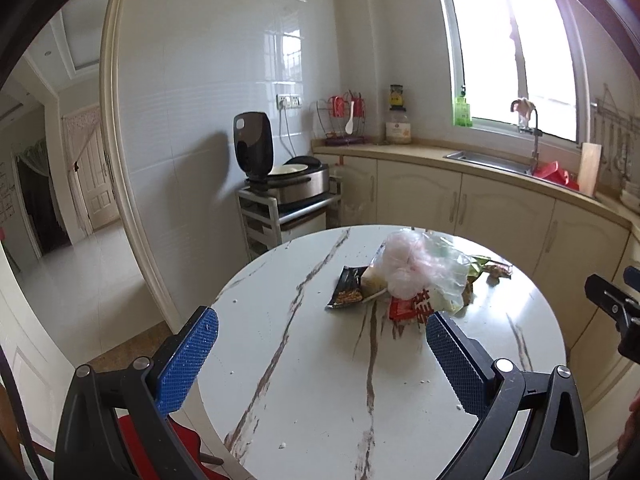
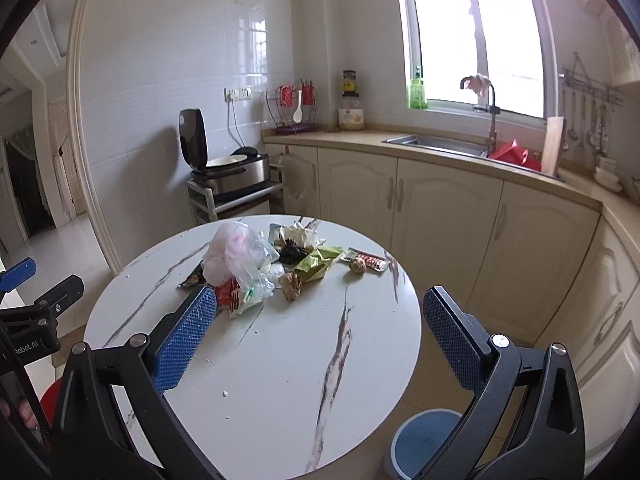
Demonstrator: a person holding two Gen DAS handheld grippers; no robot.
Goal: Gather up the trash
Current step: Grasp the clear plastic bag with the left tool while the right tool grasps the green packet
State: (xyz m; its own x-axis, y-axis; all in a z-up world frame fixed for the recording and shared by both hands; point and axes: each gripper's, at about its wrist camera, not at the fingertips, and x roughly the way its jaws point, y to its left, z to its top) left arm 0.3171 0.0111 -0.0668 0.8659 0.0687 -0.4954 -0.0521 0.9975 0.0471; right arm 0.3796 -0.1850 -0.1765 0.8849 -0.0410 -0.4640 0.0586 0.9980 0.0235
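Observation:
A heap of trash lies on the far half of the round marble table. On top is a crumpled clear plastic bag. Around it lie a black snack wrapper, a red wrapper, a green wrapper, a red-and-white sachet and brown food scraps. My left gripper hovers open over the near table, short of the heap. My right gripper is open too, its left finger beside the red wrapper. Both hold nothing.
A blue round bin stands on the floor at the table's near right edge. Cream cabinets and a sink run behind. A rice cooker sits on a small rack at the left. A red stool is below the table's near-left edge.

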